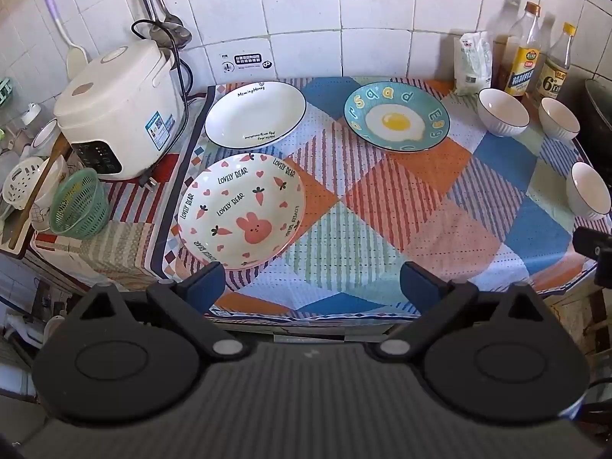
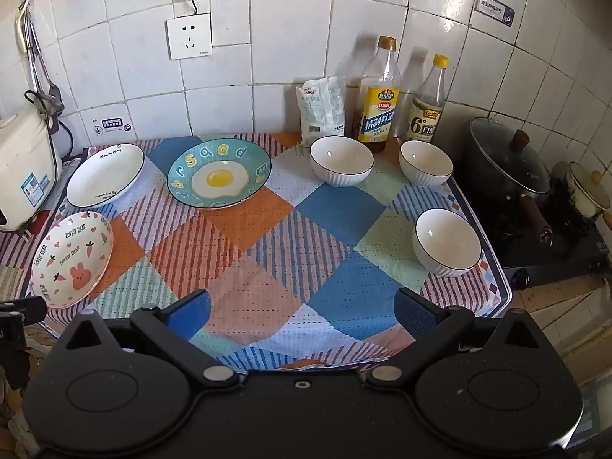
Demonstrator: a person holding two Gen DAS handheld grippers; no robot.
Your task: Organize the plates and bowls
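Three plates lie on the patterned cloth: a pink rabbit plate [image 1: 241, 211] [image 2: 72, 258] at the front left, a white plate [image 1: 255, 113] [image 2: 105, 174] behind it, and a teal fried-egg plate [image 1: 396, 115] [image 2: 219, 173] at the back middle. Three white bowls stand at the right: two at the back [image 2: 341, 160] [image 2: 425, 162] and one nearer [image 2: 446, 241]; they also show in the left wrist view [image 1: 503, 111] [image 1: 559, 118] [image 1: 590, 190]. My left gripper [image 1: 311, 287] is open and empty, just in front of the rabbit plate. My right gripper [image 2: 302, 311] is open and empty over the cloth's front edge.
A white rice cooker [image 1: 118, 111] and a green basket [image 1: 78, 203] stand at the left. Two bottles [image 2: 378, 95] [image 2: 429, 103] and a white bag [image 2: 321, 109] line the back wall. A lidded black pot [image 2: 508, 164] sits on the stove at the right.
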